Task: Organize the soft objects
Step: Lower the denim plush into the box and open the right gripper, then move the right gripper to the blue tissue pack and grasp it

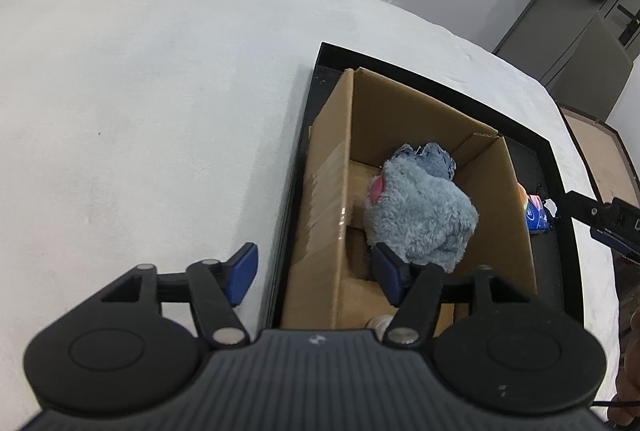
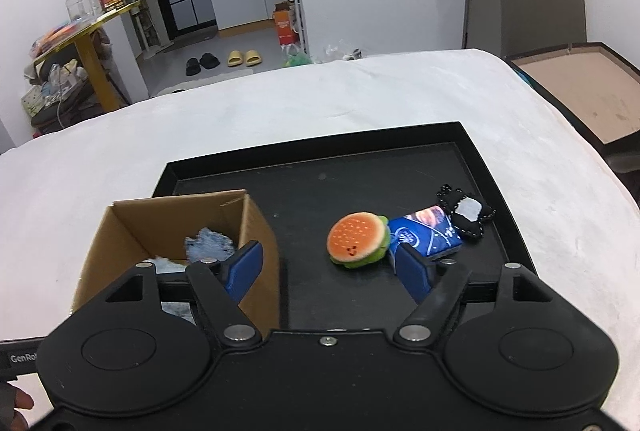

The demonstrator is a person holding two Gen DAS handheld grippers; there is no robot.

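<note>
A cardboard box (image 1: 328, 199) stands in the left part of a black tray (image 1: 440, 71). Inside it lie a fluffy grey-blue plush (image 1: 420, 215) and a denim piece (image 1: 432, 159). My left gripper (image 1: 316, 279) is open above the box's near left corner, one pad outside the wall and one beside the plush, gripping nothing. In the right wrist view the box (image 2: 256, 231) is at the left. My right gripper (image 2: 330, 271) is open just short of a burger plush (image 2: 358, 239) on the tray (image 2: 312, 151). A blue packet (image 2: 428, 235) and a black pouch (image 2: 466, 213) lie to its right.
The tray rests on a table under a white cloth (image 1: 160, 71). A brown board with a dark rim (image 2: 580, 91) sits past the table's right edge. Beyond the far edge is floor with slippers (image 2: 244, 59). Hardware of the other hand-held tool (image 1: 608, 219) pokes in at the right.
</note>
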